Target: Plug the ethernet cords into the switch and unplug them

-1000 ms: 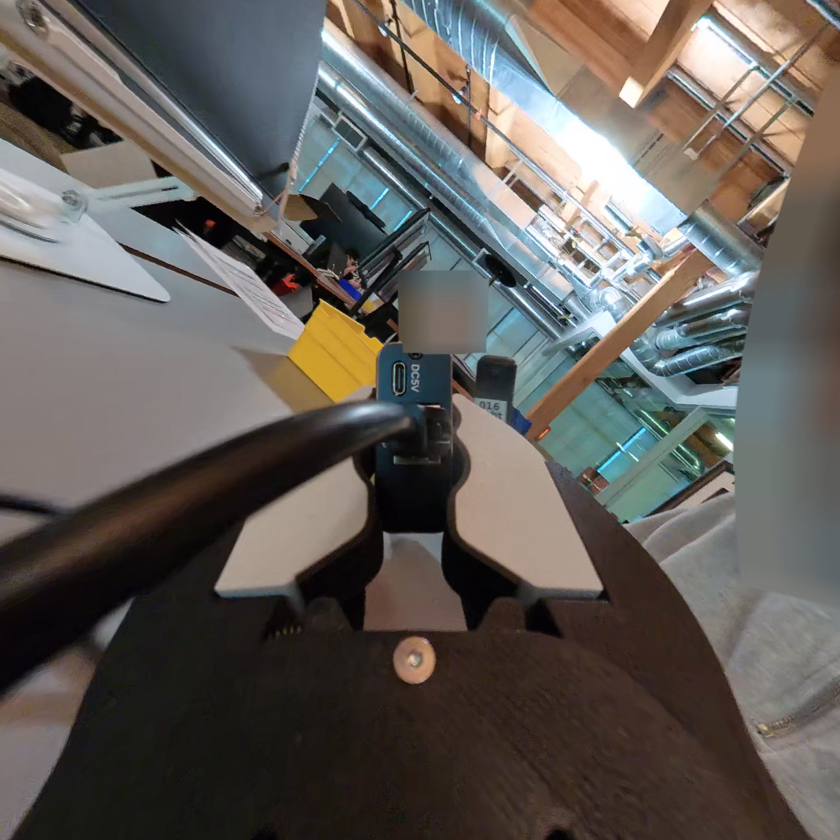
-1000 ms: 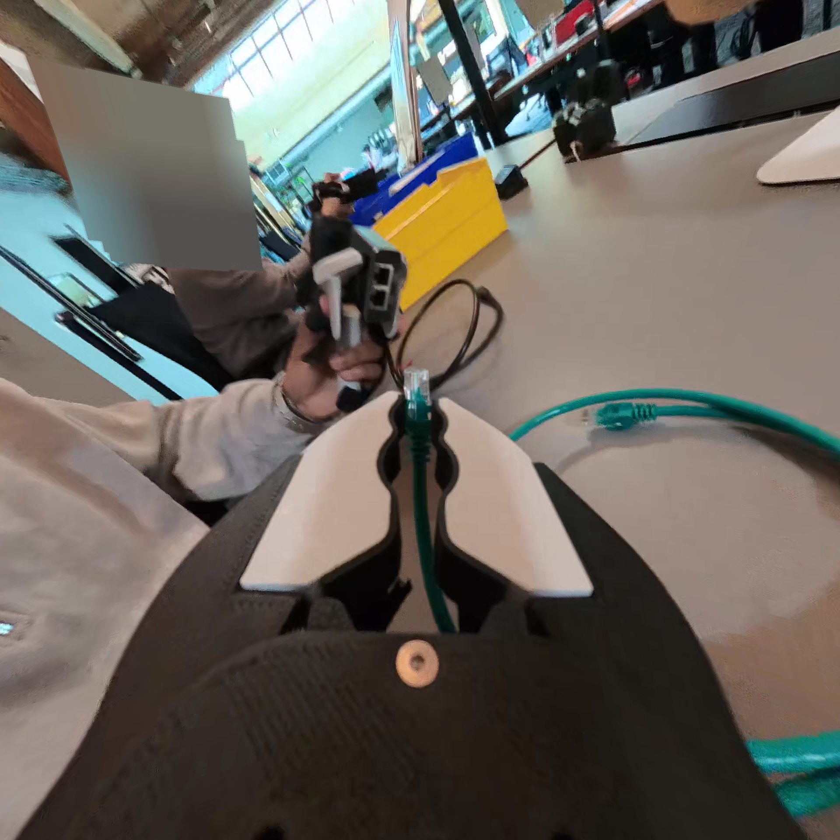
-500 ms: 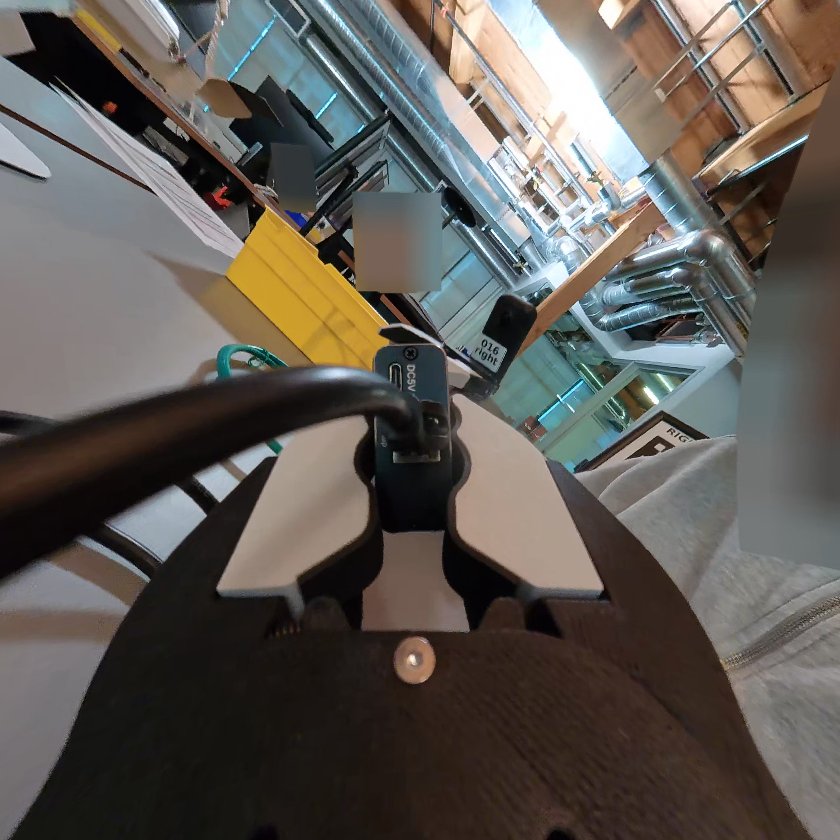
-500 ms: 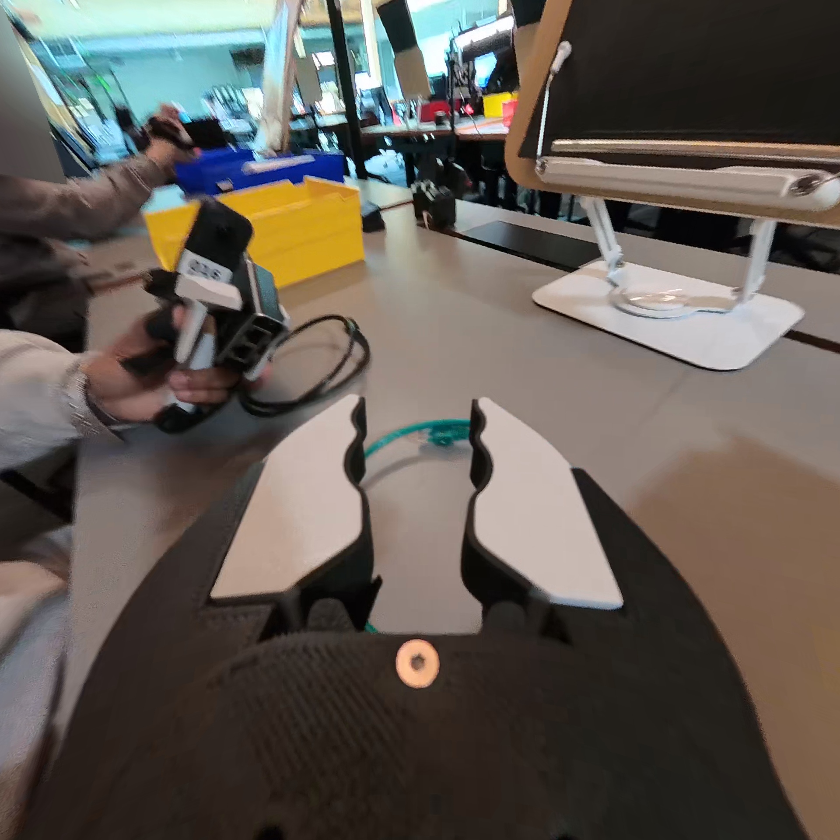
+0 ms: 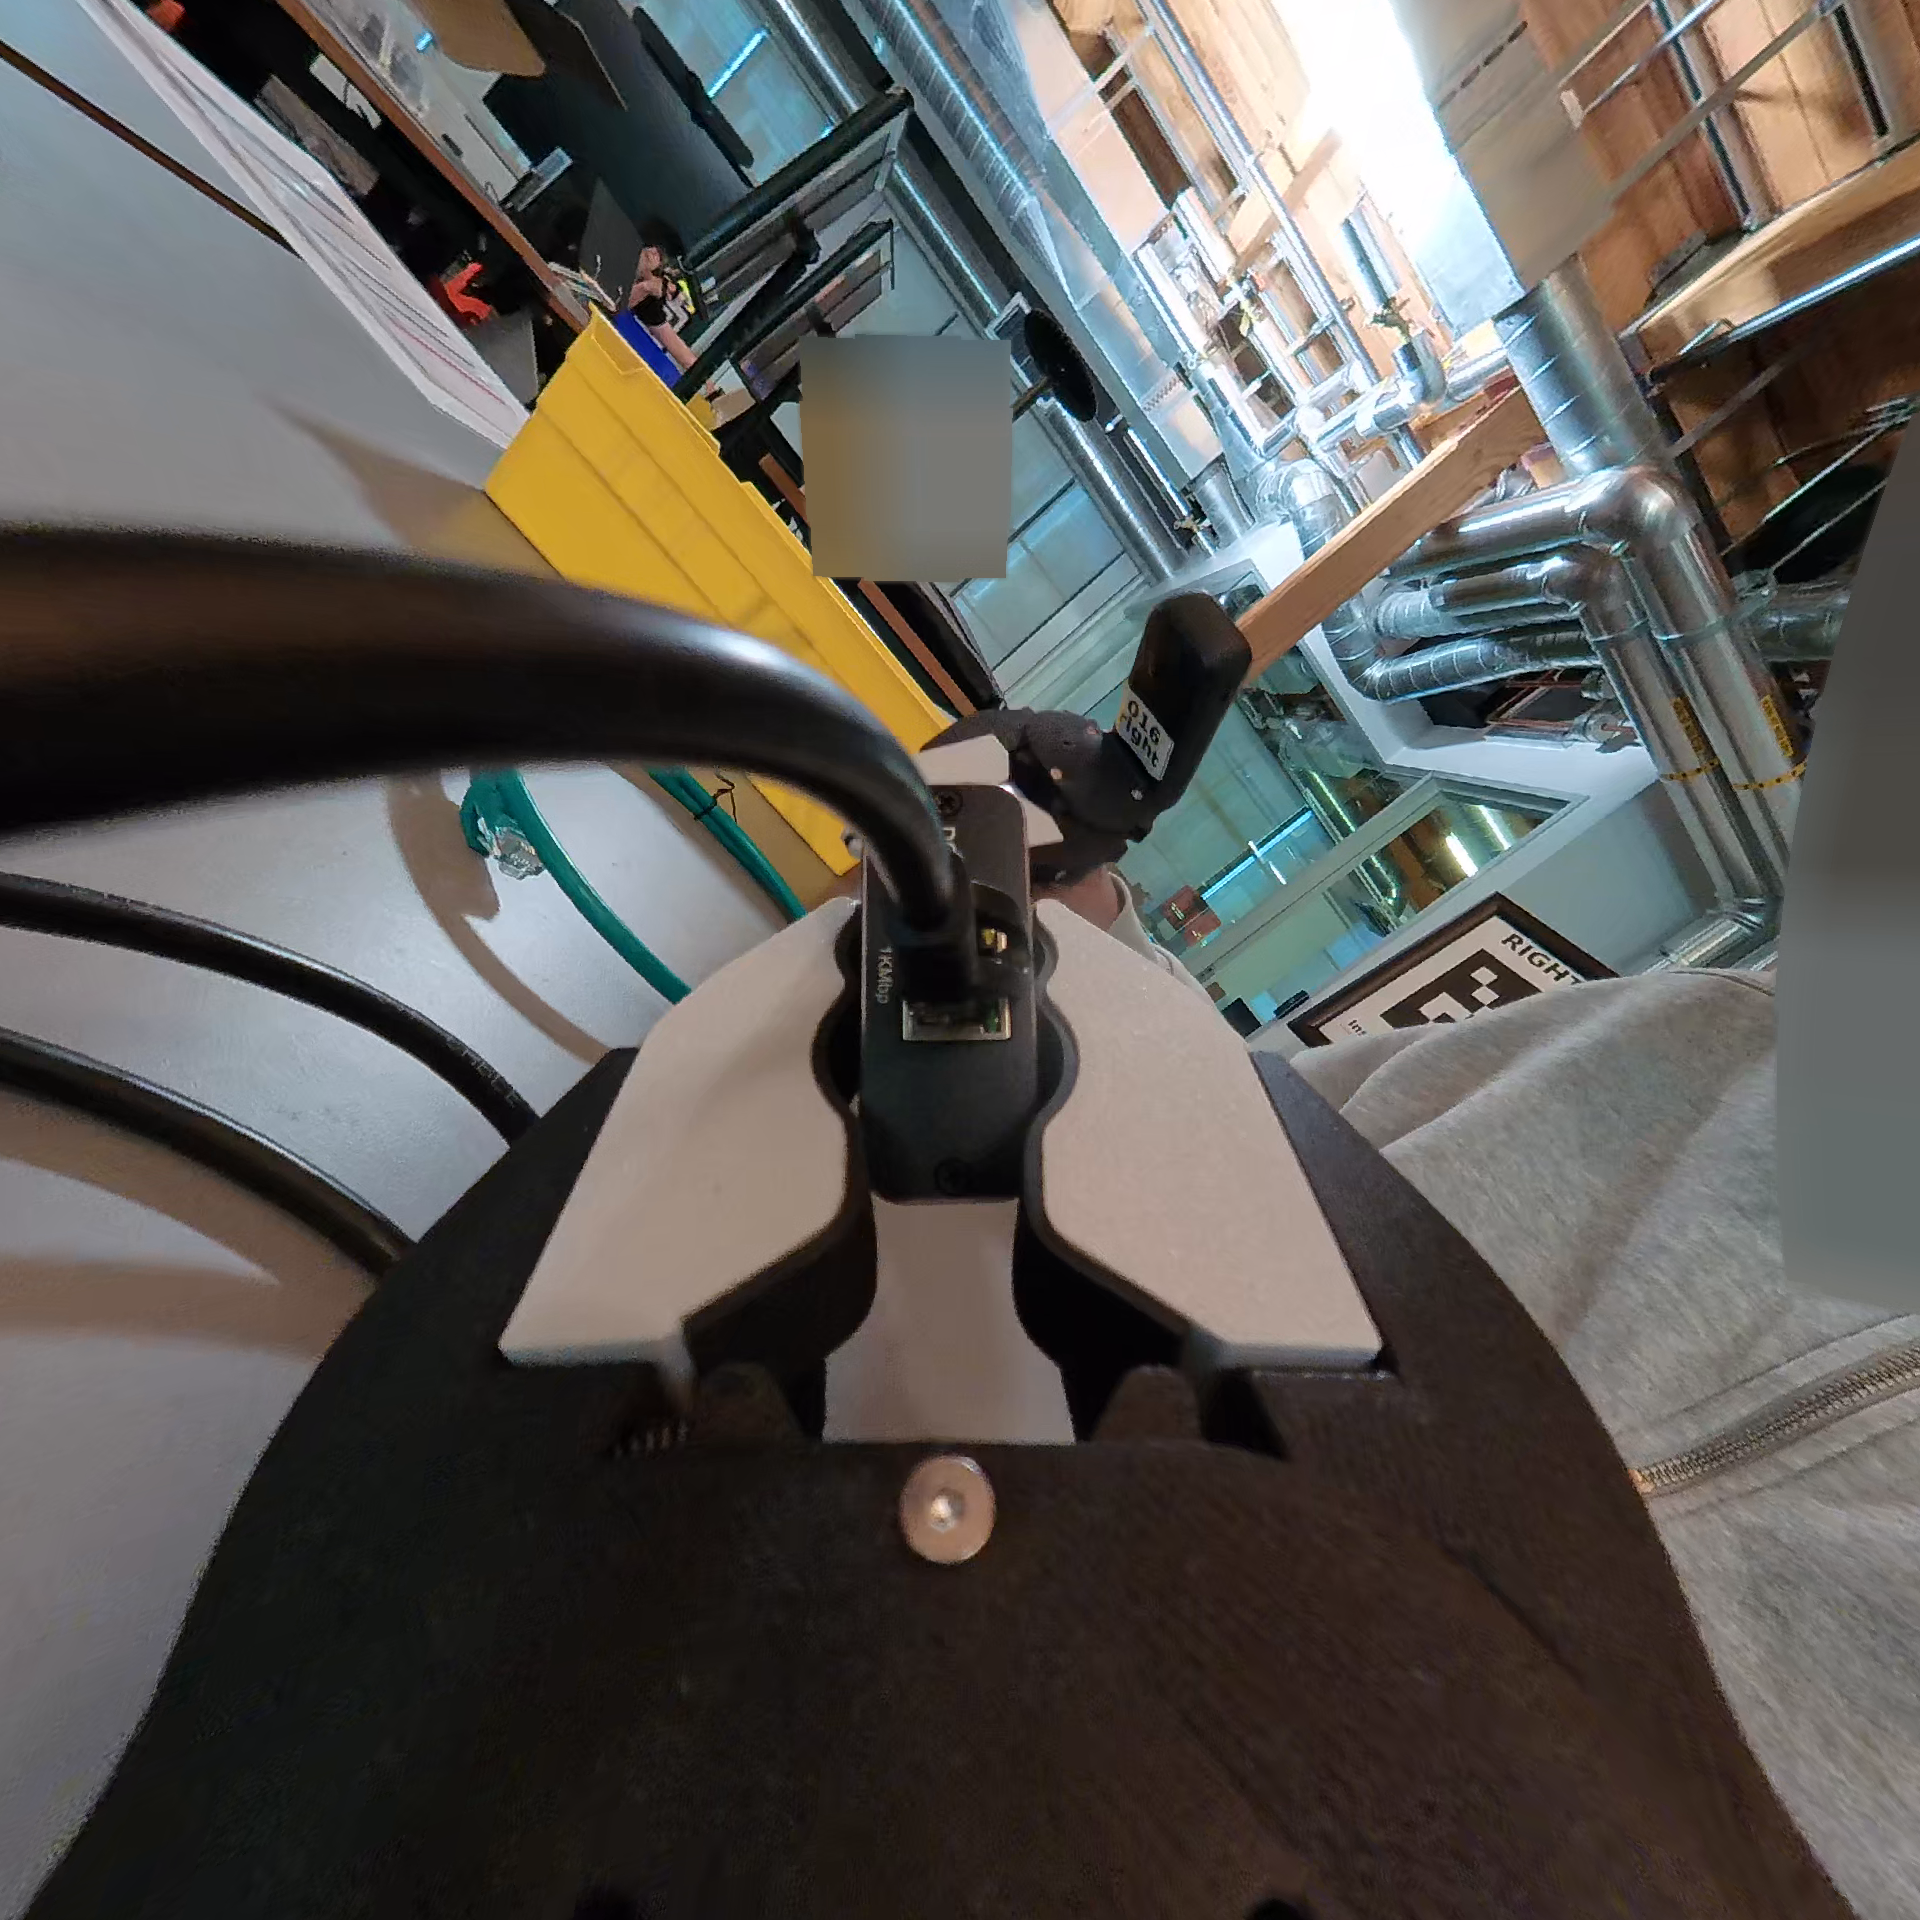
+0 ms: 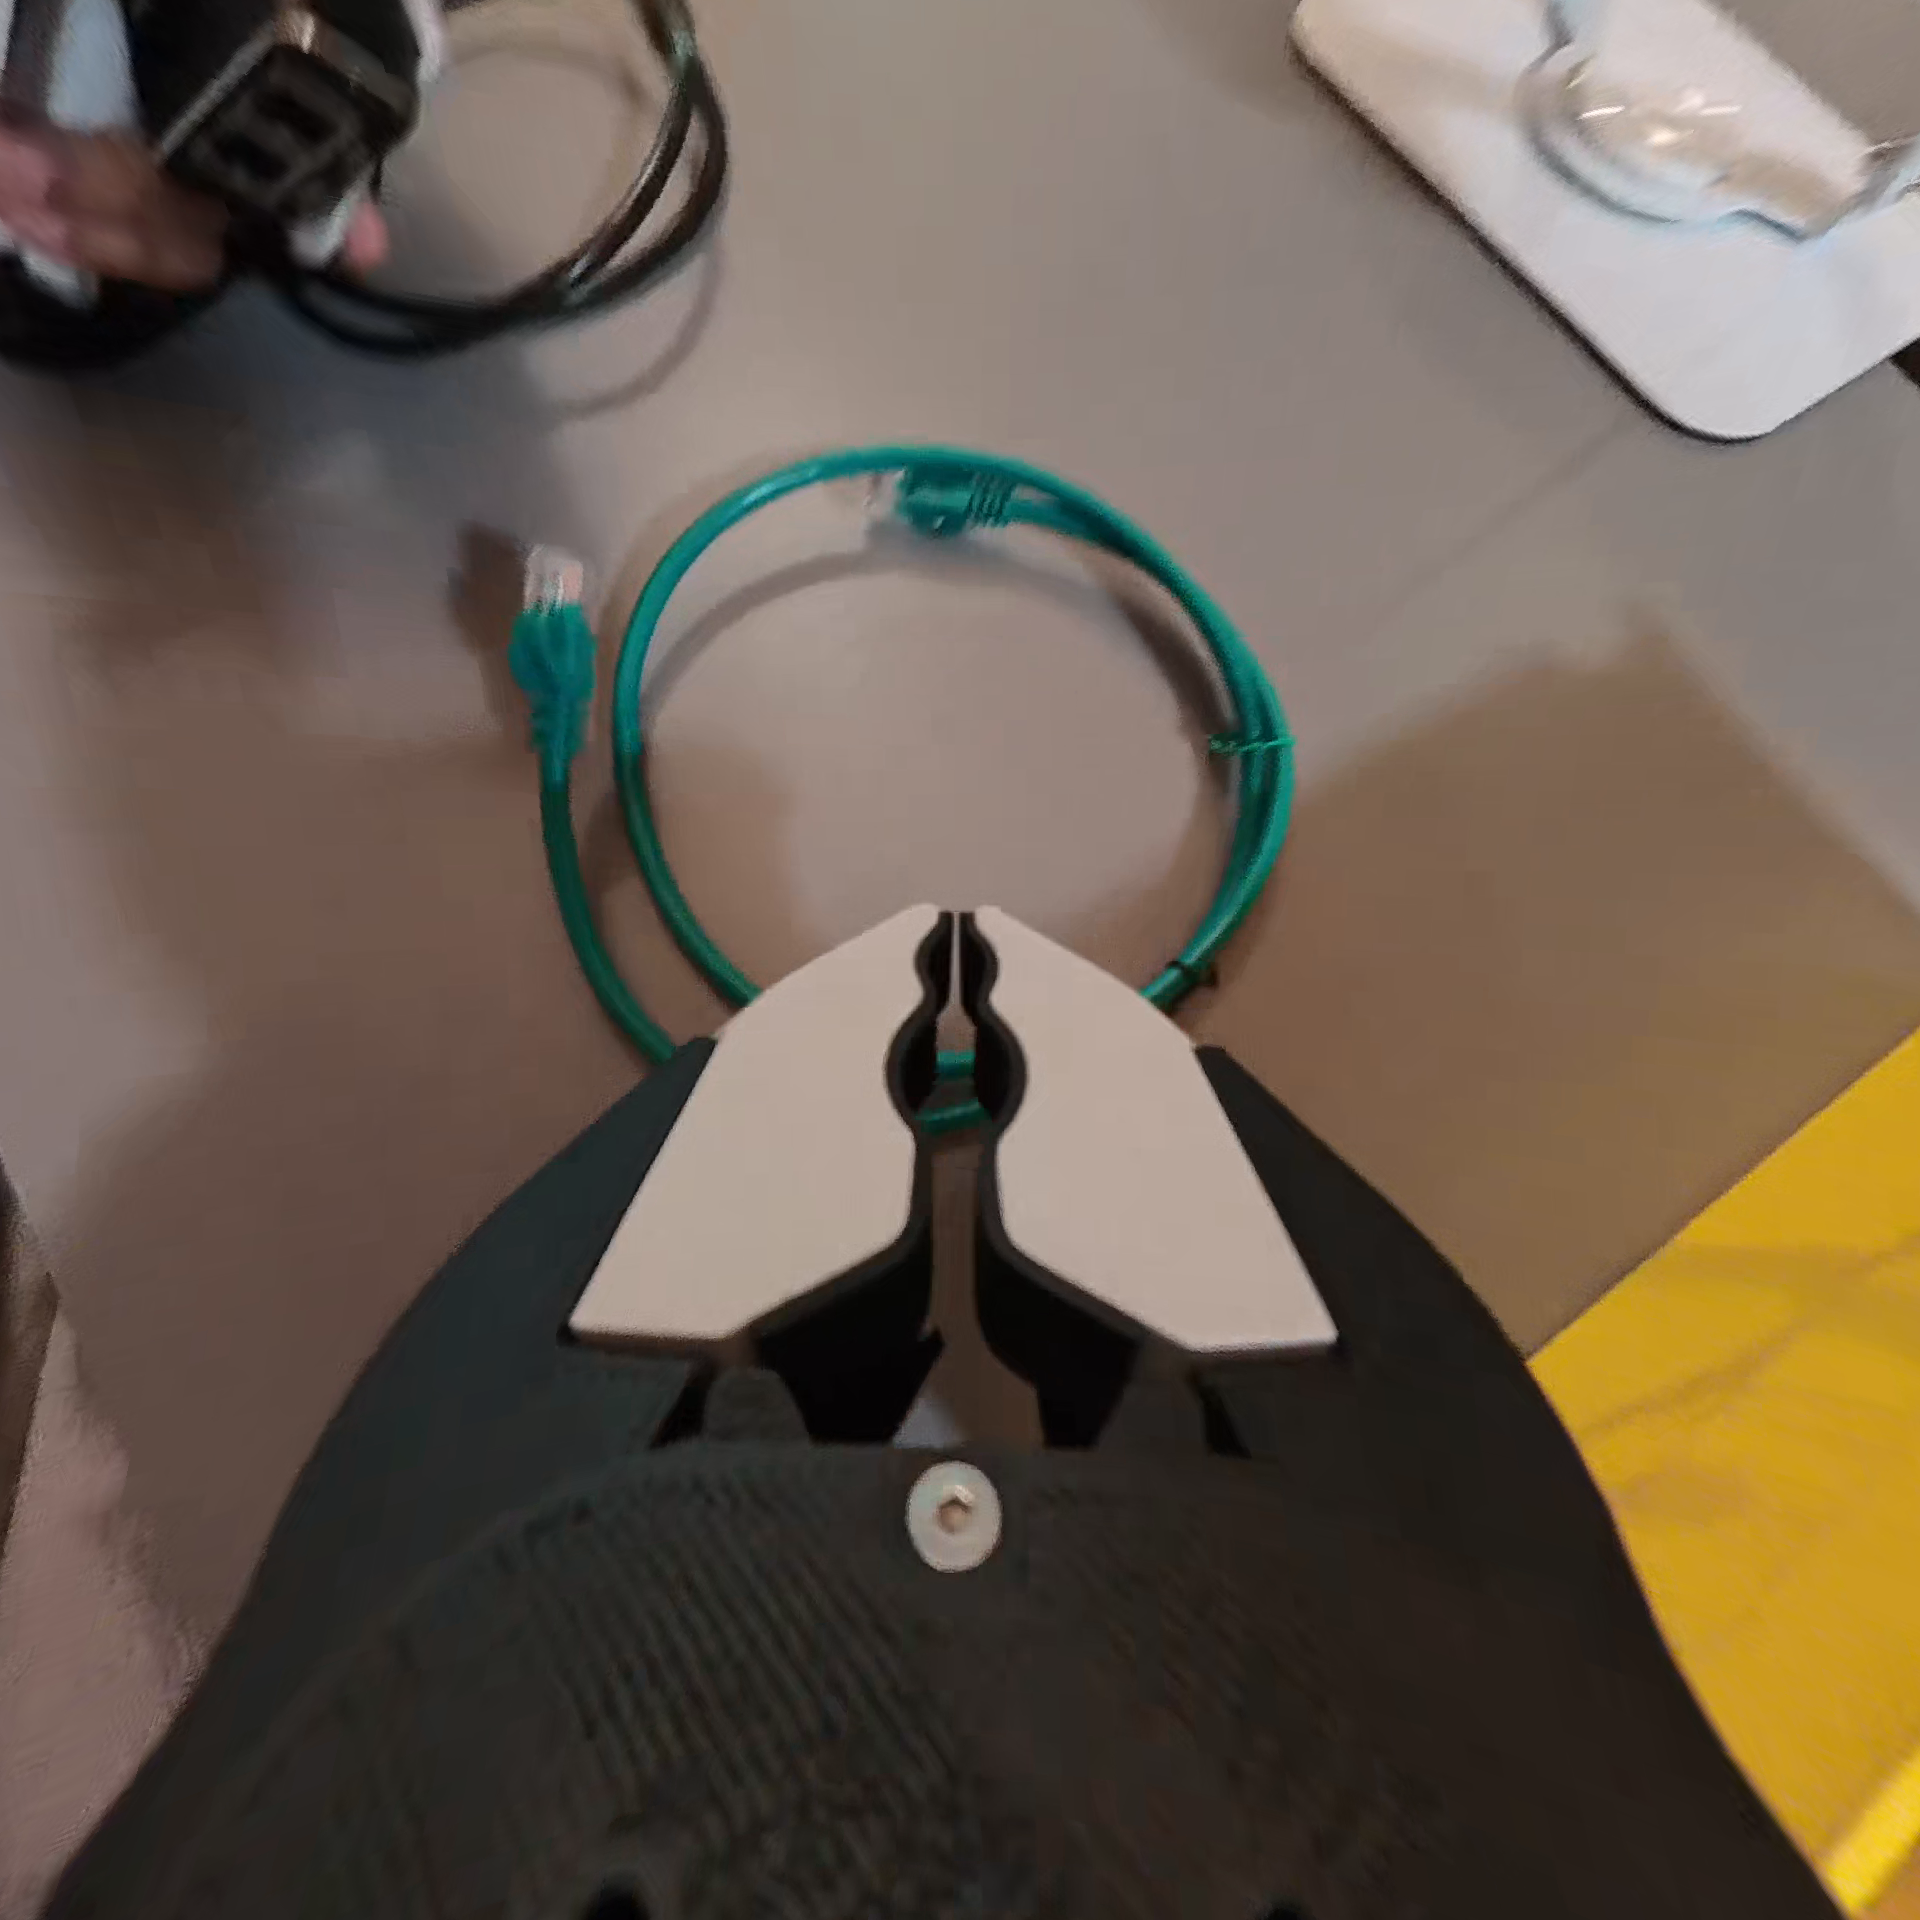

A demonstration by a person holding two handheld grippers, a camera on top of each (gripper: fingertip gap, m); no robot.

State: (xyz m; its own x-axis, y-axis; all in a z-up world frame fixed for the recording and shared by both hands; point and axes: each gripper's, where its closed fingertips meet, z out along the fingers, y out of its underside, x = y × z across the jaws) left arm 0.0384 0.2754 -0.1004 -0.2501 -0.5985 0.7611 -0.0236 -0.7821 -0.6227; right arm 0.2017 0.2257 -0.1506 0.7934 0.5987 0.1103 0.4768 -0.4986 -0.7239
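While switch (image 5: pixel 951 1081) blurs (right view), cord (image 6: pixel 1236 727) half-hidden

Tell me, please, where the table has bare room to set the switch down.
Bare table lies between the green ethernet cord and the white stand base, and inside the cord's ring. More runs left of its loose plug. The far-left corner is crowded: black cable and the left hand-held gripper holding the switch. A yellow bin blocks the near right.
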